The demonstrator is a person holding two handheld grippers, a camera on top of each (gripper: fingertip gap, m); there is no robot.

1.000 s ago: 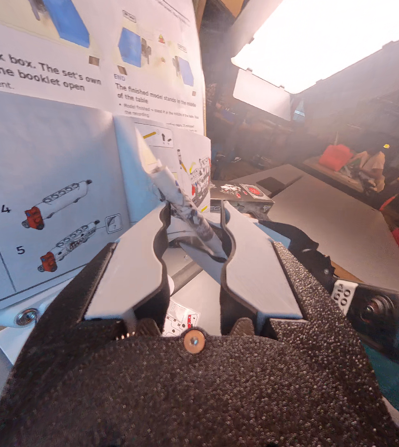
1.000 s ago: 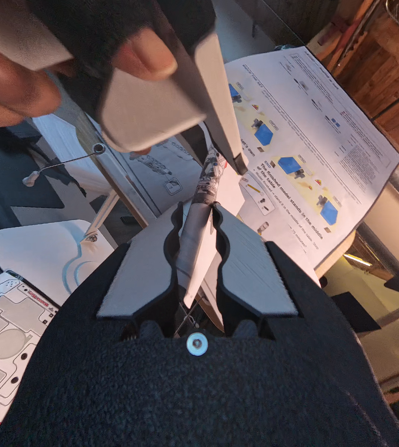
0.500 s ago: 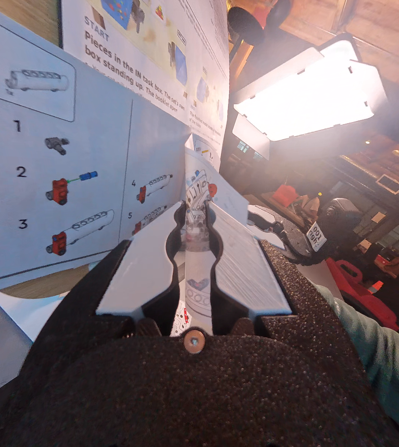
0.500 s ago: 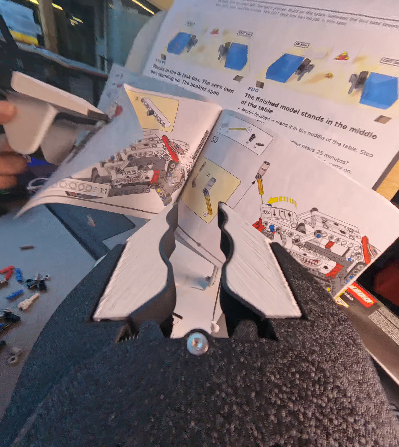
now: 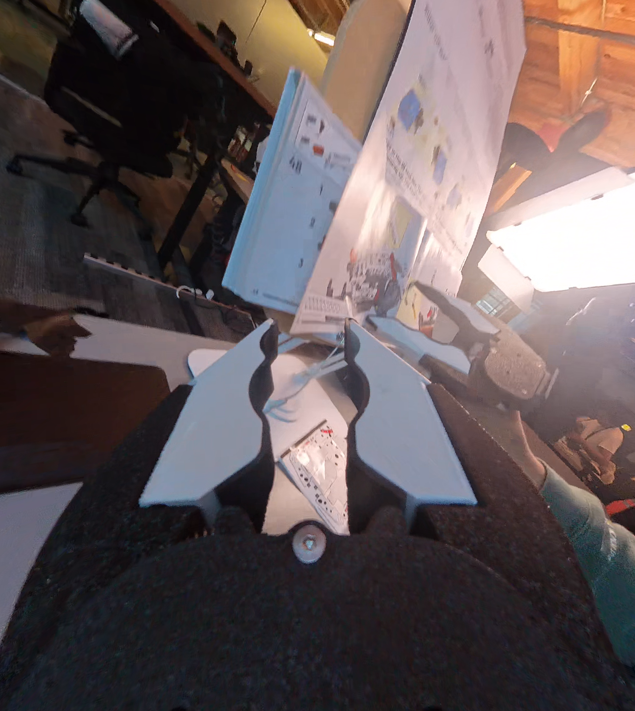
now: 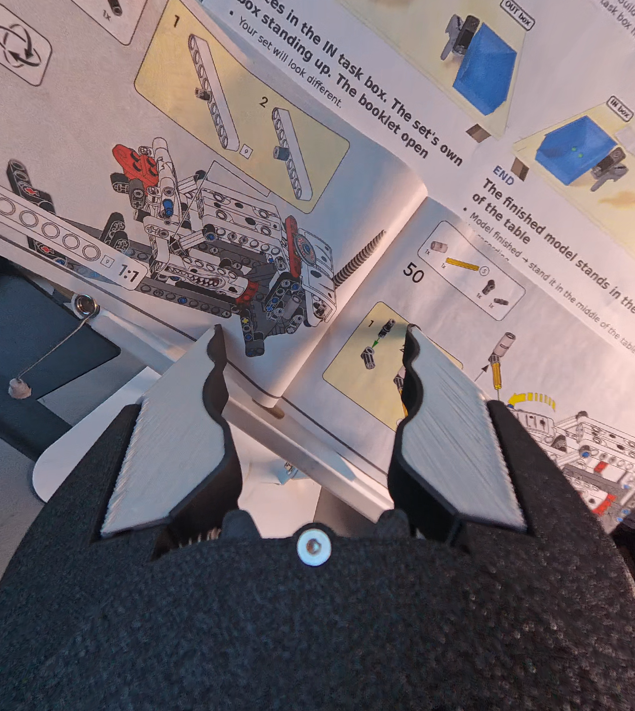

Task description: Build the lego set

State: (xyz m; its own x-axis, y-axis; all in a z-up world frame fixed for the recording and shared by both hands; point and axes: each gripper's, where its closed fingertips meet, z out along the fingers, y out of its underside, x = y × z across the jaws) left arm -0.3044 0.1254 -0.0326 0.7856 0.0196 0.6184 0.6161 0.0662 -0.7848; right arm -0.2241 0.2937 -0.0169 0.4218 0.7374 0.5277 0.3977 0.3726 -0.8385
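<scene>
Facing the open instruction booklet propped on its stand, the right tongs are spread wide and empty; the left tongs are parted narrowly, nothing held.

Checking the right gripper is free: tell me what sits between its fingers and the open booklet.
Right wrist view: nothing is gripped. Between the open right gripper and the instruction booklet shows only the white stand ledge holding the booklet.
</scene>
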